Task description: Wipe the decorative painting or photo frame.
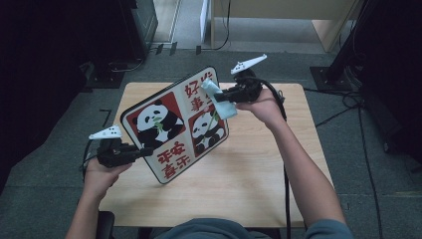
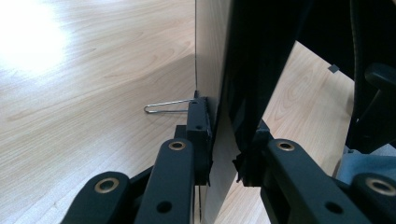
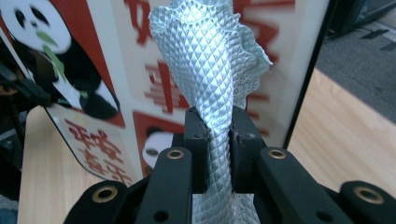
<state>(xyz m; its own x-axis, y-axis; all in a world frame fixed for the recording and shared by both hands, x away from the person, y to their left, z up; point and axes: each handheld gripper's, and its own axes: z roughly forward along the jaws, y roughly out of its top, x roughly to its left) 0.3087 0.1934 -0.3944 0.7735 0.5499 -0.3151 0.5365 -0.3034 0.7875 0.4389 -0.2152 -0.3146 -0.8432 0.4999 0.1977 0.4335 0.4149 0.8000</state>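
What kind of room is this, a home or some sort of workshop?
Probably a lab or recording room, not a home: a small wooden table on grey carpet, black equipment stands and loose cables around it, and a person working a panda board with hand-held grippers.

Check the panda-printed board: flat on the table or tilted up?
Tilted up: the panda-printed board stands on its lower edge, clamped by the left gripper.

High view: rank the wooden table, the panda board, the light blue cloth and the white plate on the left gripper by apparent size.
1. wooden table
2. panda board, tilted up off the table
3. light blue cloth
4. white plate; close to the cloth in size, and the cloth is partly bunched in the right gripper, so the last two are uncertain.
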